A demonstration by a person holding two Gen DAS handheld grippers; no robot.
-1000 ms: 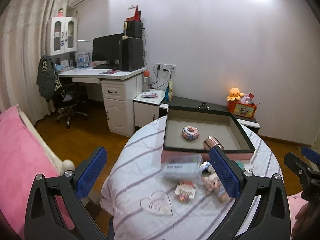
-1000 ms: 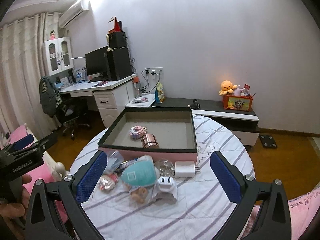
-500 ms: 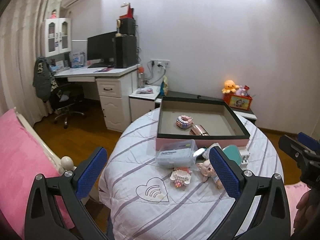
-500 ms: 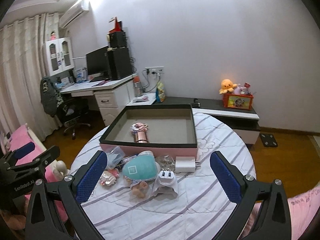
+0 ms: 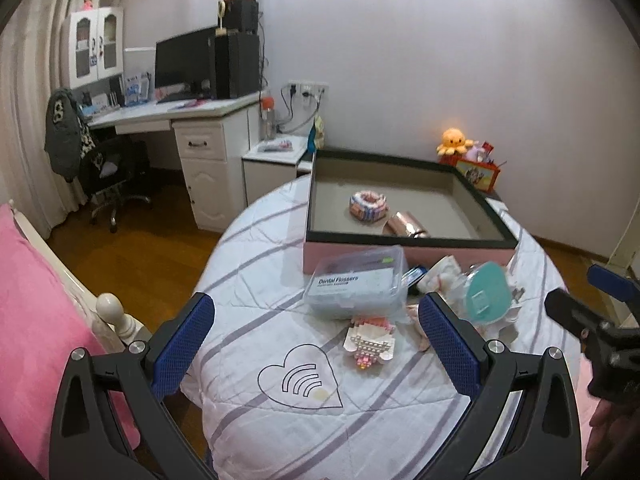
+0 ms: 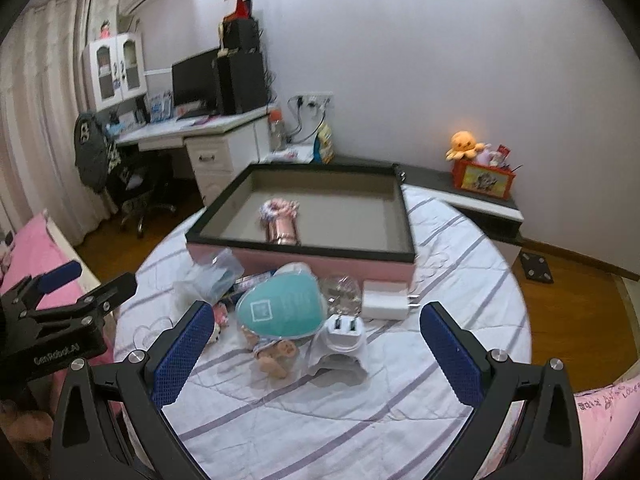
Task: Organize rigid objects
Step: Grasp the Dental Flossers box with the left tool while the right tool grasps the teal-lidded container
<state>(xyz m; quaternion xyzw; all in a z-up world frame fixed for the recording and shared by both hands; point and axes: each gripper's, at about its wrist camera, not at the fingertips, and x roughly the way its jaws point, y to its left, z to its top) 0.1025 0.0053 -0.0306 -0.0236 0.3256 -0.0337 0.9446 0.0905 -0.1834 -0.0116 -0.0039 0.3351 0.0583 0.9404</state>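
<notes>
Both fingers (image 5: 448, 340) spread wide, pink tray (image 6: 304, 266) beyond clutter

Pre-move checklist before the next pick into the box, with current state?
1. Left gripper open, nothing held: ok.
2. Right gripper open, nothing held: ok.
3. Box has free floor; only the donut toy and copper cylinder inside: ok.
4. White charger lies clear on top, reachable: ok.
5. Teal case overlaps neighbouring items: not ok.
6. Flosser box lid shut: cannot tell.
</notes>
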